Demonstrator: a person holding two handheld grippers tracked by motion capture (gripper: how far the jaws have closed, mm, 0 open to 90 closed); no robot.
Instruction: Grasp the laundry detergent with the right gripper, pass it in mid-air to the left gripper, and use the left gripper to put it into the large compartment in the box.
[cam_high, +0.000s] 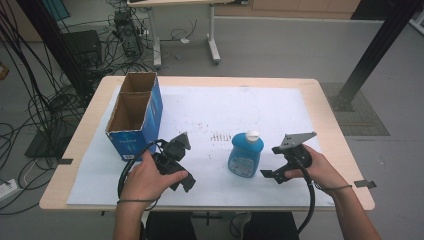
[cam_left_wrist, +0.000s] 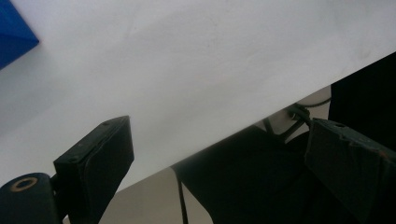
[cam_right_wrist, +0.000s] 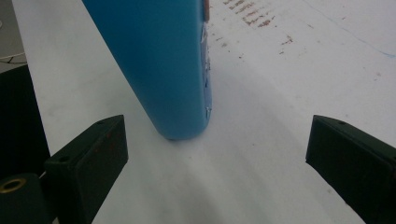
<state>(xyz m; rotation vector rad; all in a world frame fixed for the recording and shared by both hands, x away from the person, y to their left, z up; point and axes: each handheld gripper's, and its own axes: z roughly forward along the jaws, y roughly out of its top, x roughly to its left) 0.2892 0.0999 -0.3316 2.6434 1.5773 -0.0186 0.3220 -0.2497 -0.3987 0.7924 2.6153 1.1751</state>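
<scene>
Item in hand: blue bottle (cam_high: 246, 154) with a white cap (cam_high: 252, 134), standing upright on the white paper sheet (cam_high: 280, 105) that covers the table (cam_high: 330, 107), near the front edge and a little right of centre.
Bottle, close: in the right gripper view the blue bottle (cam_right_wrist: 159, 65) rises just ahead of the jaws, nearer the left one, its base resting on the sheet; a label edge peels along its side.
Right gripper (cam_high: 276, 173): held low to the right of the bottle, pointing at it; jaws spread wide, nothing between them, not touching the bottle.
Left gripper (cam_high: 181, 141): held in the left hand (cam_high: 150, 177) just beside the box, well apart from the bottle; jaws spread, empty, looking across the front edge of the sheet.
Cardboard box (cam_high: 136, 112): blue-sided, open at the top, two compartments, both apparently empty; stands at the left of the sheet.
Sheet marks: reddish-brown specks (cam_high: 217, 135) behind the bottle.
Step in hand (judged): approach to the bottle by the right gripper, before any grasp.
Next move calls for (judged): sliding forward and slightly towards the bottle's side so the body sits centred between the jaws, then closing on the lower body without tipping it.
Likely destination (judged): one compartment of the box; which one cannot be told.
</scene>
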